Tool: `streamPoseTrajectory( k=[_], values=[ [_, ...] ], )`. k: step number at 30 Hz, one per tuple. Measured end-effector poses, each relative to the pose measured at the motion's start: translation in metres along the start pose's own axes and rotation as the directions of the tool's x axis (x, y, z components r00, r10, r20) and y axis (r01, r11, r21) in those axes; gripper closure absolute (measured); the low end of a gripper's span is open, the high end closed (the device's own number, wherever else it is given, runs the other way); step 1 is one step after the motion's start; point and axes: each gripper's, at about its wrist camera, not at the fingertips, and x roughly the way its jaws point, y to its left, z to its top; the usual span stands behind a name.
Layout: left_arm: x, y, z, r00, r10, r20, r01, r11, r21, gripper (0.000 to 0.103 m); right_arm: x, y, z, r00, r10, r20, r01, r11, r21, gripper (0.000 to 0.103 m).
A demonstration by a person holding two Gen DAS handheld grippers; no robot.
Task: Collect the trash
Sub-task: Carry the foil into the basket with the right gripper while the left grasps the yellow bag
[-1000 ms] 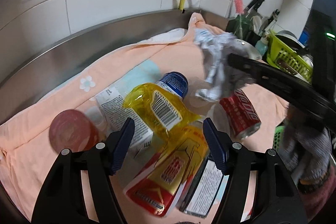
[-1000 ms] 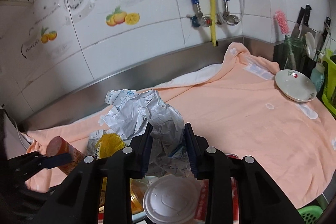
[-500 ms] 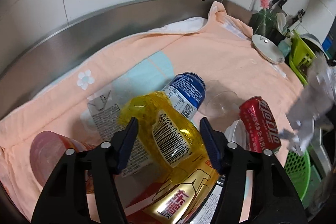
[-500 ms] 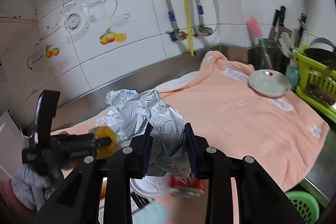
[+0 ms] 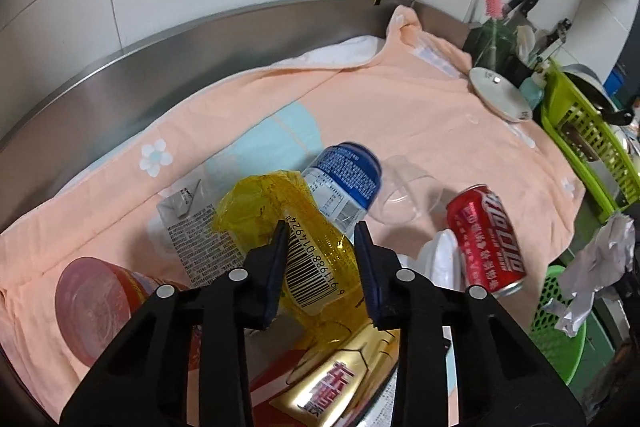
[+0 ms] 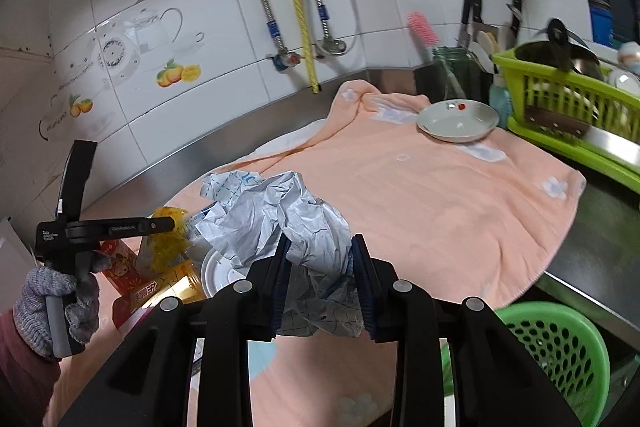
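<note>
Left claw (image 5: 320,259) is clamped on the yellow wrapper (image 5: 280,211) in the trash pile at the towel's (image 5: 400,115) near edge; right claw (image 6: 320,279) grips crumpled paper (image 6: 280,219) above the towel, near the green basket (image 6: 560,343).

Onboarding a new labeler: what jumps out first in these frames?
The left gripper shut on a yellow plastic pouch amid trash piled on the peach towel. The right gripper holds a crumpled paper wad near the green basket beyond the counter's edge.

Steel counter (image 5: 120,75) (apparently) under peach towel (image 5: 400,115).
</note>
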Motion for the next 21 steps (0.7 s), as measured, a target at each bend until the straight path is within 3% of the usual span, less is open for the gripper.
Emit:
streamPoseTrajectory(
  k=[8, 12, 21],
  values=[
    [-0.032, -0.007, -0.005, 0.997, -0.062, 0.048, 0.061, 0.998, 0.024, 0.073, -0.028, -0.026, -0.017, 0.998, -0.055, 0.013, 0.054, 0.997, 0.06, 0.073],
    [-0.052, -0.02, -0.012, 0.992, -0.108, 0.071, 0.104, 0.993, 0.06, 0.073, -0.044, -0.046, -0.034, 0.993, -0.121, -0.009, 0.121, 0.989, 0.081, 0.073],
    [-0.08, -0.08, -0.034, 0.965, -0.253, 0.074, 0.237, 0.956, 0.17, 0.073, -0.056, -0.11, -0.088, 0.95, -0.279, -0.143, 0.301, 0.939, 0.168, 0.073]
  ],
)
